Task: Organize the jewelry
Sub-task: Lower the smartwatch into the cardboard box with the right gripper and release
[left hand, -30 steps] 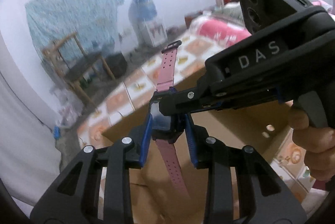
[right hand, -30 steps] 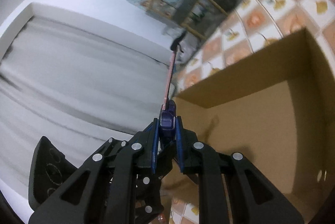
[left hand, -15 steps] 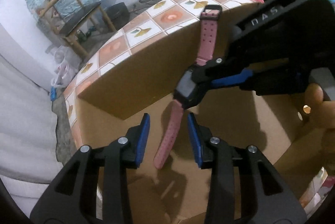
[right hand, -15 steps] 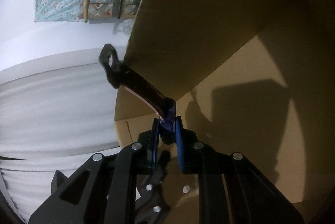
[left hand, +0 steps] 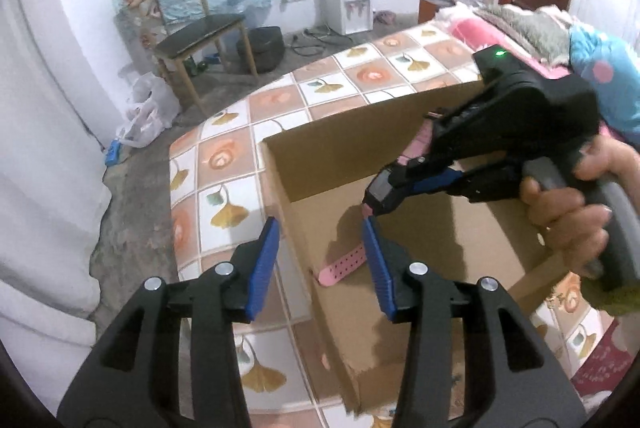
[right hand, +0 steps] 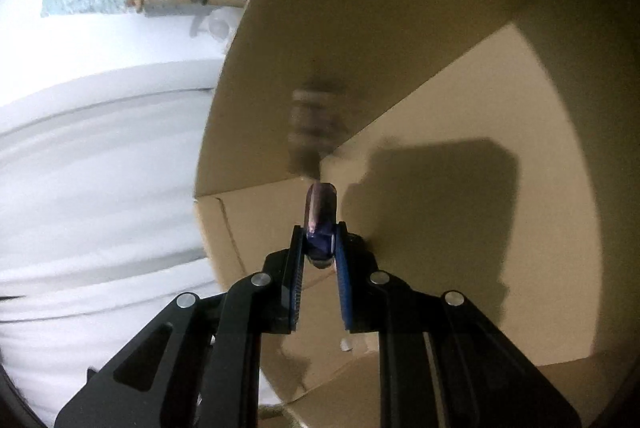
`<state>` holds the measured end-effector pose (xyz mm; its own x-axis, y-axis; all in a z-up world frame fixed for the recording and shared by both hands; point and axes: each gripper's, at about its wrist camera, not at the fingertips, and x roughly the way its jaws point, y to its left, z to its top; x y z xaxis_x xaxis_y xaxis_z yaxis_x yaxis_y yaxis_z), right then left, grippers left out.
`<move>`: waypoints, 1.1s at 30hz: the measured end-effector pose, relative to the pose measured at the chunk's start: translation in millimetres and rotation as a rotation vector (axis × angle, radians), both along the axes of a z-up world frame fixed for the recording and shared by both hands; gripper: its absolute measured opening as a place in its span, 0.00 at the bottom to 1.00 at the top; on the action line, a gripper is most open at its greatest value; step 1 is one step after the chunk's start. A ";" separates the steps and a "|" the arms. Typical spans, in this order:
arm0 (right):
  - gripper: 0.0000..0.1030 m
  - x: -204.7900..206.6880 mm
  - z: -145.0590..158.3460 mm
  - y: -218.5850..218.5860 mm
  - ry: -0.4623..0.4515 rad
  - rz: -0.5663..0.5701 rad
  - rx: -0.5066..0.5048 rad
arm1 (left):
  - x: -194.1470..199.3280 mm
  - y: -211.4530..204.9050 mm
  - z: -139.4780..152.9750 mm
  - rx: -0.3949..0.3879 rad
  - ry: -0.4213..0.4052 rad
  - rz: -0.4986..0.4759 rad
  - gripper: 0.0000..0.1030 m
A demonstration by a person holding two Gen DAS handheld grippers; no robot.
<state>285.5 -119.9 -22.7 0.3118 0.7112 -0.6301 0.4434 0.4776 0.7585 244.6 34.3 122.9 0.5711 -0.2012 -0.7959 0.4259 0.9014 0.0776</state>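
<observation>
Tiled table [left hand: 224, 164], cardboard box [left hand: 460, 228]; left fingers [left hand: 320, 260] just opening, empty; right fingers [right hand: 320, 248] clamping pink watch [left hand: 344, 264].

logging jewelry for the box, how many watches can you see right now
1. The pink-strapped watch is clamped in the right hand-held gripper above the open cardboard box, lower strap dangling inside. Nothing else shows in the box, though parts of its floor are hidden.
</observation>
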 end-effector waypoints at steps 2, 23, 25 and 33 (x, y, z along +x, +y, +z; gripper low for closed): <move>0.15 4.6 7.2 2.5 0.001 0.013 -0.048 | -9.3 9.8 3.7 -0.029 -0.010 0.014 0.42; 0.15 28.8 47.9 117.3 -0.177 0.746 -0.409 | -65.8 88.5 -0.6 -0.146 -0.057 0.226 0.44; 0.15 40.3 40.7 123.3 -0.187 0.785 -0.433 | -66.5 88.6 -3.3 -0.150 -0.050 0.228 0.44; 0.47 31.3 34.1 103.9 -0.208 0.739 -0.554 | -68.8 89.0 -11.5 -0.159 -0.038 0.242 0.44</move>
